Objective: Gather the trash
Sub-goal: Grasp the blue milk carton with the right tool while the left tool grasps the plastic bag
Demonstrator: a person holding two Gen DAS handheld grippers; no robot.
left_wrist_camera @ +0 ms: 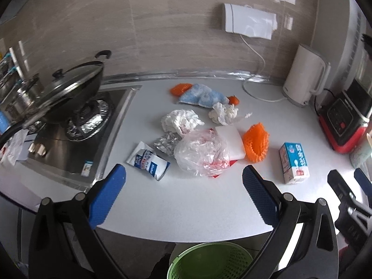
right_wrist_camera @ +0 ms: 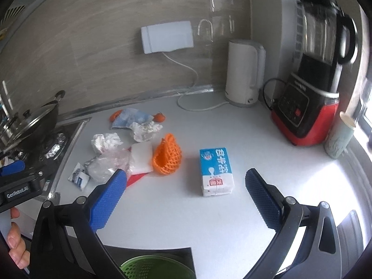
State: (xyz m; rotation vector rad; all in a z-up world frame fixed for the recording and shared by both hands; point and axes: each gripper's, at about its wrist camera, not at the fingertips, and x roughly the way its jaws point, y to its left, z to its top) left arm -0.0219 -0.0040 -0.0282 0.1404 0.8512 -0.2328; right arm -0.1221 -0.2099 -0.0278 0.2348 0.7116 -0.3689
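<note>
Trash lies in a heap on the white counter (left_wrist_camera: 197, 204): a clear plastic bag (left_wrist_camera: 202, 151), crumpled tissues (left_wrist_camera: 181, 121), a foil wad (left_wrist_camera: 166, 143), a torn blue-white packet (left_wrist_camera: 148, 160), an orange foam net (left_wrist_camera: 257, 143) and a blue-white milk carton (left_wrist_camera: 294, 162). My left gripper (left_wrist_camera: 183, 179) is open, just short of the plastic bag. My right gripper (right_wrist_camera: 186, 181) is open too, with the milk carton (right_wrist_camera: 216, 171) lying between and just beyond its fingertips. A green mesh bin (left_wrist_camera: 209, 262) stands below the counter's front edge.
A stove with a lidded black wok (left_wrist_camera: 72, 86) is at the left. A white kettle (left_wrist_camera: 302, 76) and a red-black blender (right_wrist_camera: 309, 107) stand at the back right, with a pale green cup (right_wrist_camera: 339, 139) near them. A blue cloth (left_wrist_camera: 202, 95) lies behind the heap.
</note>
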